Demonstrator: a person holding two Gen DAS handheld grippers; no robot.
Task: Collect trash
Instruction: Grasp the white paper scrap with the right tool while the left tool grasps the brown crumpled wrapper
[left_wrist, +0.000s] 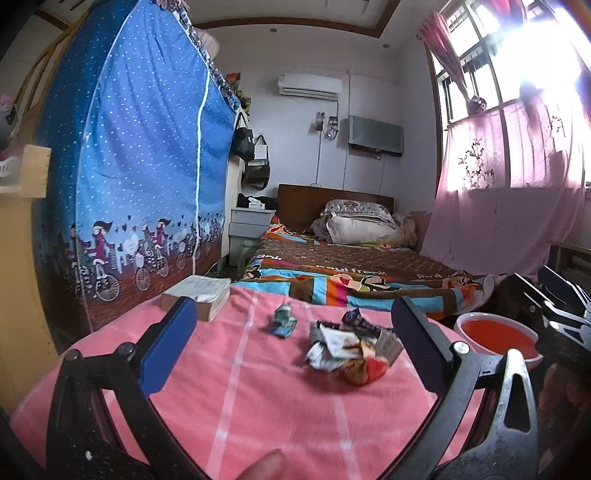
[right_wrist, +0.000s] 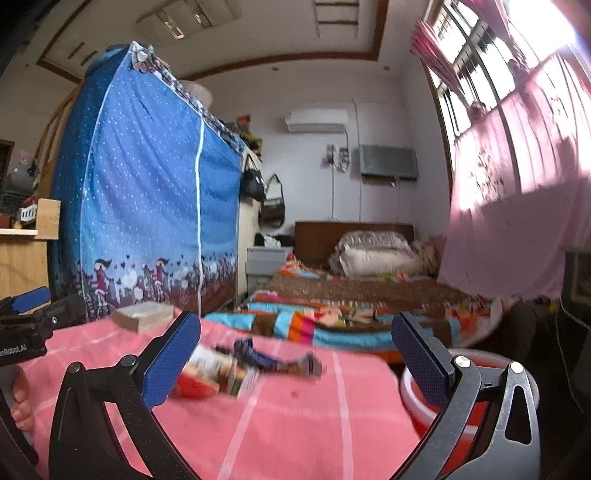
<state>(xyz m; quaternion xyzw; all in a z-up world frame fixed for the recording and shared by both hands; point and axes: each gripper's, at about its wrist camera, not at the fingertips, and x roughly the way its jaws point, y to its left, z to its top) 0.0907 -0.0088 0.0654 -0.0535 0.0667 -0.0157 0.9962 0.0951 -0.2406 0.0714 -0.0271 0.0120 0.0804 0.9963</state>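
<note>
Both claws held wide open above a pink-clothed desk, trash not yet gripped.

Nothing is held by the left claw (left_wrist: 293, 345) or the right claw (right_wrist: 295, 354); a pile of crumpled wrappers (left_wrist: 351, 350) lies on the desk (left_wrist: 240, 398) just ahead, one small wrapper (left_wrist: 282, 321) apart to its left, and a red bin (left_wrist: 496, 338) is seen at the right edge. An approach is judged under way; a descent onto the pile is called for next. A book (left_wrist: 197, 293) rests far left, with a bed (left_wrist: 351, 266) beyond.

Both wrist views low over pink cloth (left_wrist: 258, 398), facing bed (right_wrist: 351, 295), sharing wrappers (left_wrist: 351, 347)
</note>
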